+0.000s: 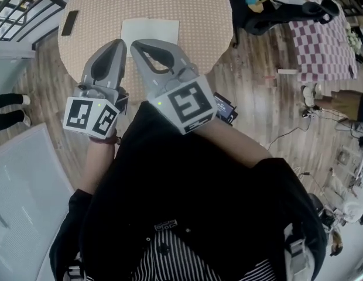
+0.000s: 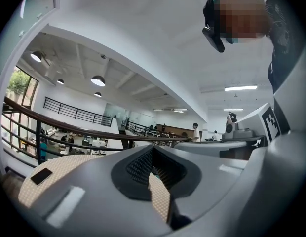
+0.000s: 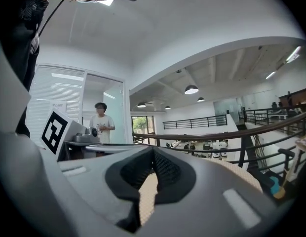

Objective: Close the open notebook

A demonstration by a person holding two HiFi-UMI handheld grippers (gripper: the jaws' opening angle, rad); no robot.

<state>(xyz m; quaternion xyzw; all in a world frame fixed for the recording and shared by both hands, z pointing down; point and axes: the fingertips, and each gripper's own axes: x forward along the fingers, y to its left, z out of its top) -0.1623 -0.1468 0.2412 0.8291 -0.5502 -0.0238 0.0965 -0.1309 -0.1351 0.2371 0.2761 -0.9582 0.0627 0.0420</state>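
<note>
Notebook lies flat on the round tabletop, white face up, at 12 o'clock from both grippers. From the head view you cannot tell whether a fold runs down its middle.

Your left gripper and right gripper sit side by side over the near part of the tabletop, tips pointing toward 12 o'clock. In the head view the tips meet the notebook's near edge; you cannot tell whether they touch it.

Each gripper is clenched: the pads meet at the tips with nothing between them. Only the dotted beige covering of the tabletop shows through the gap behind the pads.

A dark phone lies at 9 o'clock from the notebook, near the tabletop rim.
</note>
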